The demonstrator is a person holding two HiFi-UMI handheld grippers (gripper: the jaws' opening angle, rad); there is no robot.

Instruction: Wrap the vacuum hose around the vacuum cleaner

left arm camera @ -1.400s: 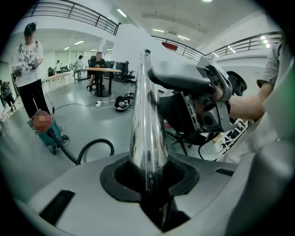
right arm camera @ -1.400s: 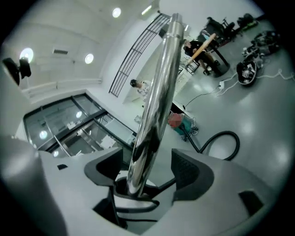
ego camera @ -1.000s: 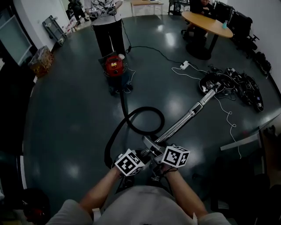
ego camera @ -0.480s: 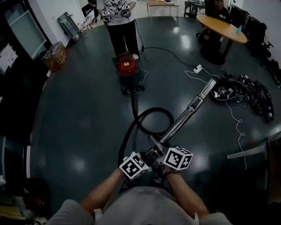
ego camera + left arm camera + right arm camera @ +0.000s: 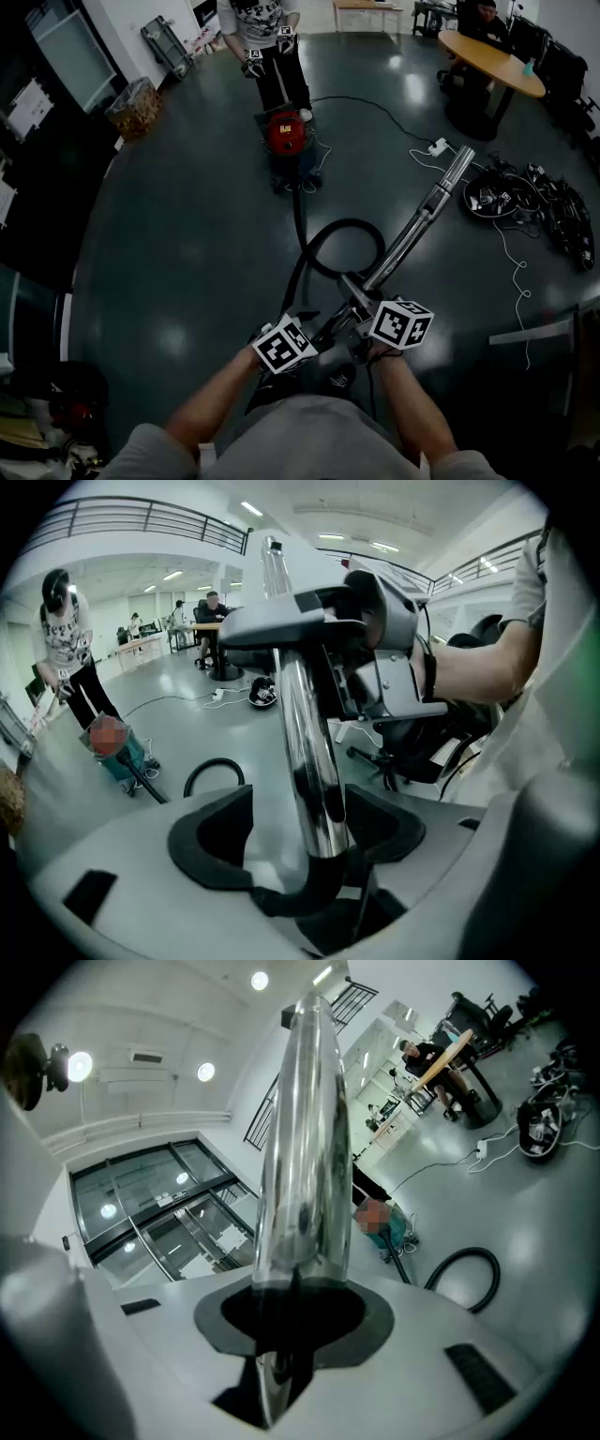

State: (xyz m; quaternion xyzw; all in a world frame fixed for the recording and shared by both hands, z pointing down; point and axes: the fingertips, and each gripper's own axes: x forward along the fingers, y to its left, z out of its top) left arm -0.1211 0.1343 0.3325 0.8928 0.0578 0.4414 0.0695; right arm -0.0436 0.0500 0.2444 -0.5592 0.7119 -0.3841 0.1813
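The red vacuum cleaner [image 5: 286, 131] stands on the dark floor ahead. Its black hose [image 5: 342, 246] runs from it in a loop toward me. The chrome wand [image 5: 422, 217] slants up to the right from my hands. My right gripper [image 5: 364, 314] has just been closing and is shut on the wand [image 5: 305, 1147]. My left gripper [image 5: 317, 337] sits lower on it. Its jaws have just been opening, and the wand [image 5: 305, 752] passes between the pads [image 5: 211, 841] with gaps on both sides. The left gripper view also shows the vacuum cleaner [image 5: 111, 742] and my right gripper [image 5: 375, 621] higher up the wand.
A person [image 5: 267, 37] stands just behind the vacuum cleaner, holding grippers. A pile of cables [image 5: 534, 202] and a power strip [image 5: 436, 147] lie at the right. A round table [image 5: 492, 61] is at the far right, and a bin [image 5: 136, 103] at the far left.
The right gripper's cube has shifted right and slightly up along the wand. The wand's far end has swung away from the cable pile. The left cube has stayed close to where it was.
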